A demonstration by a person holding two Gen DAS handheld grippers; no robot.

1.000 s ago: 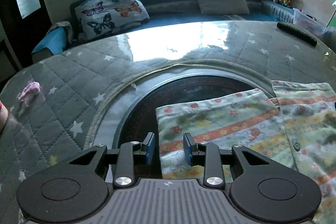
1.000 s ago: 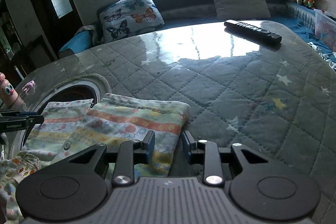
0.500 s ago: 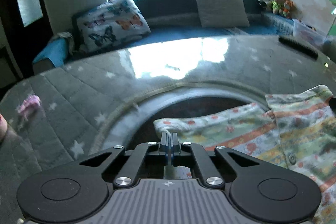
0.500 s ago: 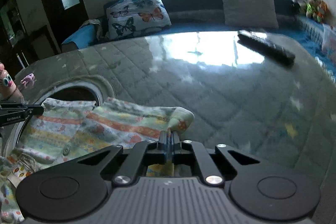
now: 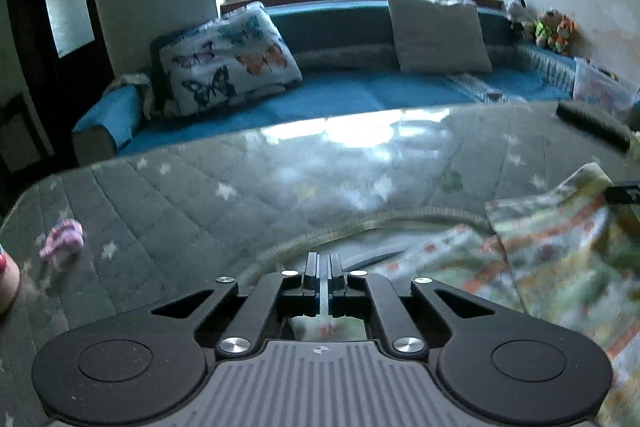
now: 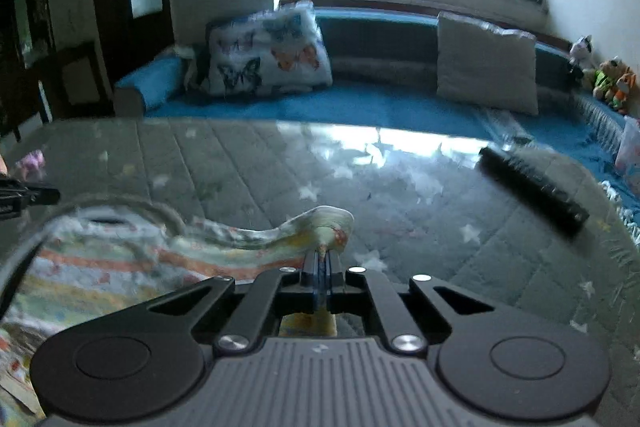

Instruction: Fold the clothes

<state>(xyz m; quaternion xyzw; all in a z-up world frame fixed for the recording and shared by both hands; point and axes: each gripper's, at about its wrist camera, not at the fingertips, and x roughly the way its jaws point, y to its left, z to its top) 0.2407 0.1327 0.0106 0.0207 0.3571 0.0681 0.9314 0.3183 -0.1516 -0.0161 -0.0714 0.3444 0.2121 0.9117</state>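
A second ago both claws were open. Now the left claw (image 5: 322, 265) and right claw (image 6: 321, 261) pinch the shirt (image 6: 168, 259) tight, lifting its edge off the surface (image 6: 400, 195) to fold.

Ahead of the right hand-held gripper (image 6: 322, 263) the quilted worktop (image 6: 420, 211) lies open up to its far edge, with only the black remote (image 6: 532, 187) lying slantwise at the far right. On the left side, a small pink toy (image 5: 62, 239) sits near the worktop's left edge, well apart from the patterned garment (image 5: 560, 267), with bare quilting between them.
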